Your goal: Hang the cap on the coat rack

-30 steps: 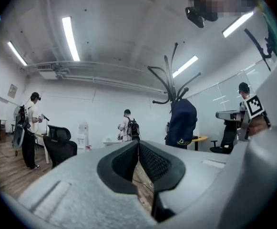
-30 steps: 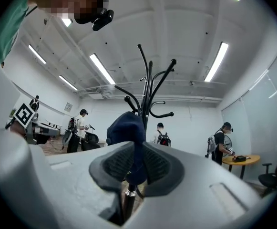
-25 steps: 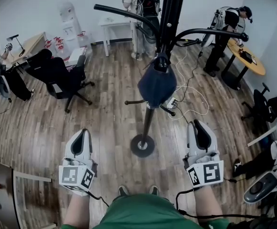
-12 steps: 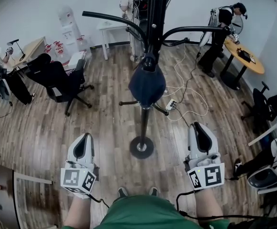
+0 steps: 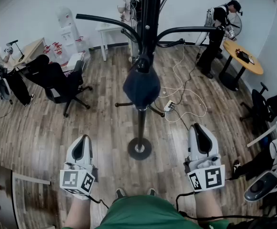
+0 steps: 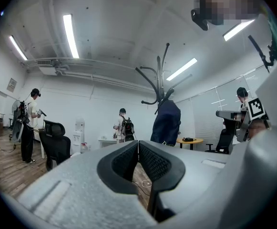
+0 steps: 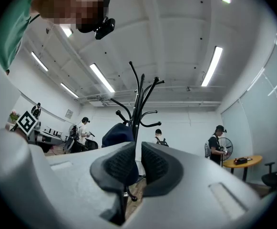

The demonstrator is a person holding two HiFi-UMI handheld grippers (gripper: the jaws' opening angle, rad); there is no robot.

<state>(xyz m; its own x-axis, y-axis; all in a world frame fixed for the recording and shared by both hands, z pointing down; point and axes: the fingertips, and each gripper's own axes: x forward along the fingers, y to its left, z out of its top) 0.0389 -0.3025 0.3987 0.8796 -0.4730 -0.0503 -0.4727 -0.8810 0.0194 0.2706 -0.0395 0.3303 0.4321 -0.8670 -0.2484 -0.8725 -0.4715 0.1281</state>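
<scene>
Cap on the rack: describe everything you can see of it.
The cap is dark navy, soft cloth by its look, and hangs rounded and sagging from a hook of the black coat rack, close against its pole. Only the rack touches it; no brim can be made out.

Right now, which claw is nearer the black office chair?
Left. The left claw is on the same side of the coat rack as the black office chair; the right claw, closing on nothing, is beyond it.
</scene>
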